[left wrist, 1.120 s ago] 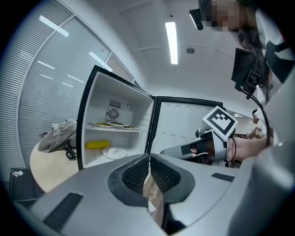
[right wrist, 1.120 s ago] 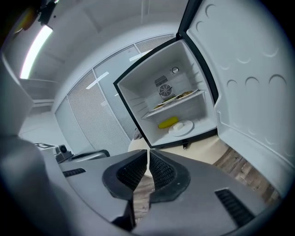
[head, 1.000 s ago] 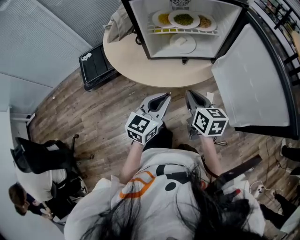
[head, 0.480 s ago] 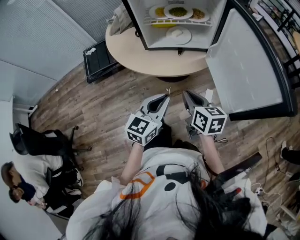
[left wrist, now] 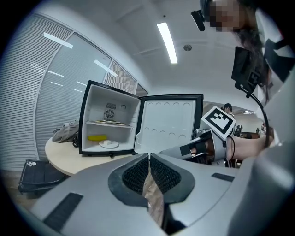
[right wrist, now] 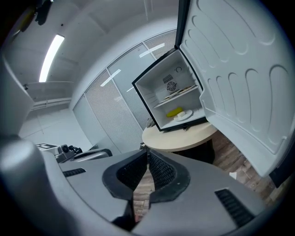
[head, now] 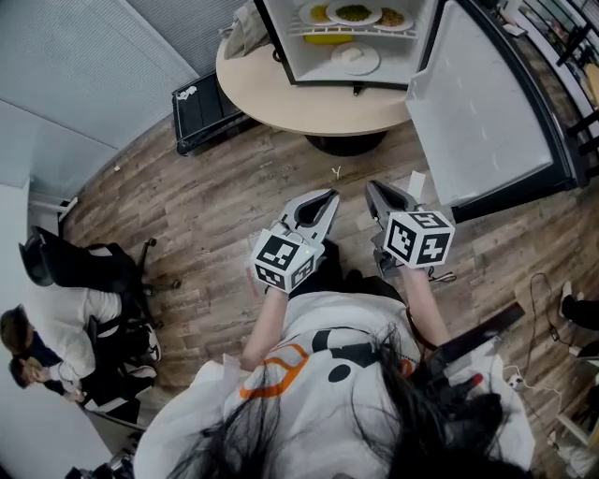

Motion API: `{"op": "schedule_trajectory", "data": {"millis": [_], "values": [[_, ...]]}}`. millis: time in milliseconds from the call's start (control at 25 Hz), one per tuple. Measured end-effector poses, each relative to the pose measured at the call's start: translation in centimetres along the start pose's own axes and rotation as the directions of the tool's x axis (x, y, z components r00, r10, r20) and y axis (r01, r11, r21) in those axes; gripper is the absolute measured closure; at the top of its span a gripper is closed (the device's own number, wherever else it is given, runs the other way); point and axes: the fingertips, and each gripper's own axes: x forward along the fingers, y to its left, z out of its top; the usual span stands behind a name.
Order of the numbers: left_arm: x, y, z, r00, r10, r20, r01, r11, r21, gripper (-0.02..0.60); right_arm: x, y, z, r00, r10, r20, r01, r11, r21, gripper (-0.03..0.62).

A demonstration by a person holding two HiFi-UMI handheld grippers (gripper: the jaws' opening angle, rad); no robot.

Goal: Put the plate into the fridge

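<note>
A small fridge [head: 351, 42] stands open on a round table [head: 309, 98] at the top of the head view. Three plates of food [head: 353, 13] rest on its wire shelf. A white plate [head: 355, 58] sits on the fridge floor beside a yellow item [head: 328, 38]. My left gripper [head: 331, 195] and right gripper [head: 371, 186] hang side by side over the wooden floor, well short of the table. Both are shut with nothing between the pads. The left gripper view shows the fridge [left wrist: 110, 122] and the floor plate [left wrist: 109, 144] beyond shut jaws. The right gripper view shows the plate [right wrist: 184, 115] too.
The fridge door [head: 487, 103] swings wide to the right, near my right gripper. A black case [head: 201, 112] lies on the floor left of the table. A bag [head: 245, 28] rests on the table. People sit on chairs [head: 56, 327] at lower left.
The fridge and table have slid toward the top of the head view, so they lie farther off. Both grippers stay shut and side by side.
</note>
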Motion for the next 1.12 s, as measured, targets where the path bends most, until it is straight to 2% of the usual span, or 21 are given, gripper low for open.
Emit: {"op": "schedule_trajectory", "data": {"millis": [600,1120], "values": [[-4.1,-1.9,-0.2,0.998,0.046,0.035,-0.046,0.999,0.010,0.563,-1.8,2.9,-2.0,0.999,0.039,-0.011,-0.039,0.999,-0.035,0.566],[-4.7,-3.2,0.8,0.997,0.032,0.067,-0.035,0.999,0.037,0.563,-3.0,3.4,-1.7,0.999,0.042,0.014,-0.041,0.998,-0.046,0.566]]}}
